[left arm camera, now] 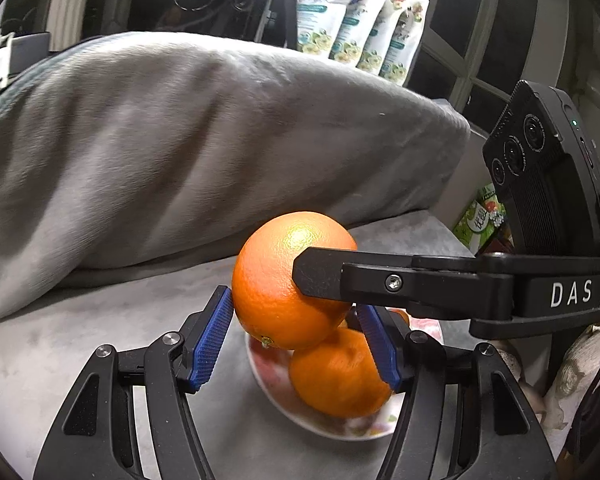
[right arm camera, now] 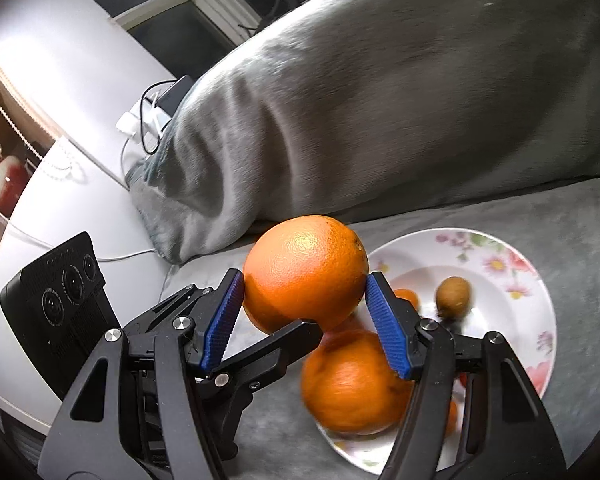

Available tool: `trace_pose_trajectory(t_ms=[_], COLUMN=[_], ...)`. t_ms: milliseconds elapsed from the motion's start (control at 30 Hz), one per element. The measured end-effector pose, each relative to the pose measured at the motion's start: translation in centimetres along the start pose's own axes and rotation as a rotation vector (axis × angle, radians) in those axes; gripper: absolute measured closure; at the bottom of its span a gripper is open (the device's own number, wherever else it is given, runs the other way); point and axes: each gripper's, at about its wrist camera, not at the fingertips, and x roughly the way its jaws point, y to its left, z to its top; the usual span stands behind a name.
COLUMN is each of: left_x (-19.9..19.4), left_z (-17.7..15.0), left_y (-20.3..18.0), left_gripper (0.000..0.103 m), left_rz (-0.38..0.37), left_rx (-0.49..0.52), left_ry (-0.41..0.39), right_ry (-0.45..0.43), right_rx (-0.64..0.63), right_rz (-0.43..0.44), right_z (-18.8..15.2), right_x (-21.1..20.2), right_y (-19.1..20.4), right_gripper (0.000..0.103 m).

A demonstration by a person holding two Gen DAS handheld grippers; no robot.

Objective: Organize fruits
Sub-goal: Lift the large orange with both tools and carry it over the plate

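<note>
A big grey pillow (left arm camera: pixel 188 152) lies along the back of the grey plush surface (left arm camera: pixel 60 360), filling most of both views. In front of it sits a floral plate (right arm camera: pixel 512 280), holding a second orange (right arm camera: pixel 352 384) at its near edge and a small brown fruit, perhaps a kiwi (right arm camera: pixel 454 292), further in. Above the plate's near edge the upper orange (right arm camera: pixel 306 272) hangs in the air, clamped between the blue pads of the right gripper (right arm camera: pixel 306 320). The left gripper (left arm camera: pixel 296 340) stands around the same orange: its left pad touches the peel, while the right pad is partly hidden by the other tool's black finger, so I cannot tell whether it grips.
</note>
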Motion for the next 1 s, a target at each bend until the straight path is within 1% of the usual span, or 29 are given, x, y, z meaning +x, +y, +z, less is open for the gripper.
trace_pose_trajectory(t_ms=[467,767,1000], left_x=[2.9,4.2,4.4], left_z=[0.4,0.5,0.2], left_y=[-1.4,-2.0,-1.6], left_gripper=[0.04,0.04,0.04], left_rz=[-0.021,-0.022,-0.026], left_rx=[0.026,0.035,0.035], left_ry=[0.053,0.072,0.093], right_ry=[-0.011,-0.005,0.007], right_rx=[0.062,0.083,0.102], right_rz=[-0.016,-0.016,-0.02], right_z=[0.7,0.7,0.4], right_x=[-0.9,-1.0,-0.6], right_y=[-4.0,-5.1,-5.6], right_gripper=[0.037,0.037,0.037])
